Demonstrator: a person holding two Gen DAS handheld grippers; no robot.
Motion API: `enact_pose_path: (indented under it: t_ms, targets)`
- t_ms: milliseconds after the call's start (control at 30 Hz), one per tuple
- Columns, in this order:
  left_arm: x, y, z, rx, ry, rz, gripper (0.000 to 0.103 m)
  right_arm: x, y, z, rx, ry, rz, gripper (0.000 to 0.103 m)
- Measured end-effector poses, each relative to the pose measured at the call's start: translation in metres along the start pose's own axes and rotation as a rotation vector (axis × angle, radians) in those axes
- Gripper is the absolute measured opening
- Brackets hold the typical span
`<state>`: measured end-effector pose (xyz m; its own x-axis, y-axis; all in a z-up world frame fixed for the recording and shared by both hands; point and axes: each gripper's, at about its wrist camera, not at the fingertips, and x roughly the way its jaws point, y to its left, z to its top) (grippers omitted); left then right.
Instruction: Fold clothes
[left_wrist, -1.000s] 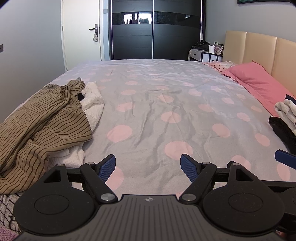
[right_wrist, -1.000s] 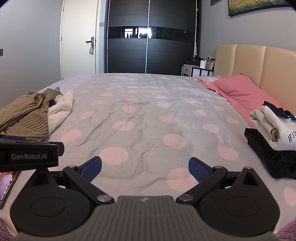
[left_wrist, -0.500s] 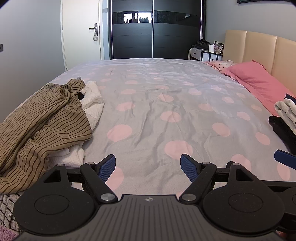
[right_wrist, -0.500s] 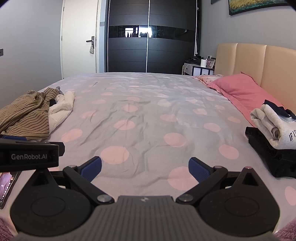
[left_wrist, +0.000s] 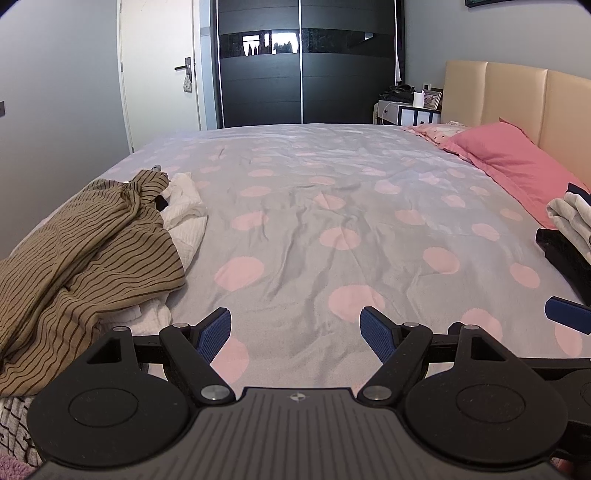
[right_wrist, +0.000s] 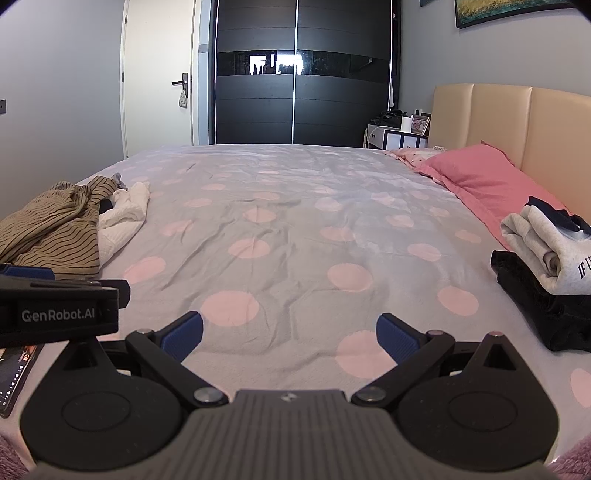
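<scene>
While unfolded, striped shirt (left_wrist: 85, 251), bedspread (left_wrist: 314, 229)

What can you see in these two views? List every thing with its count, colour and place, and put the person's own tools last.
Striped garment: one, olive-brown, crumpled at bed's left.
White garment: one, beside and under the striped one.
Folded sweatshirt: one, light grey, on the stack at right.
Folded black garment: one, under the sweatshirt.
Pillow: one, pink, by headboard.
Bedspread: one, grey with pink dots.
Headboard: one, beige.
Wardrobe: one, black, far wall.
Door: one, white.
Phone: one, lower left edge.
Left gripper: one, black, jaws open.
Right gripper: one, black, jaws open.
</scene>
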<state>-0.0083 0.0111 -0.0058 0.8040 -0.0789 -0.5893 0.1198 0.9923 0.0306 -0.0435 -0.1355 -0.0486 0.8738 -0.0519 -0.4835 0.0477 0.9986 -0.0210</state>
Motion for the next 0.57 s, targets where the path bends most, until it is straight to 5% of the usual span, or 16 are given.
enact_pose_path:
  t_ms: [567]
  targets:
    - [-0.0025, -0.0007, -0.0010, 0.006, -0.015, -0.005, 0.077, -0.0005, 0.0006, 0.0005, 0.009, 0.002, 0.004, 0.101]
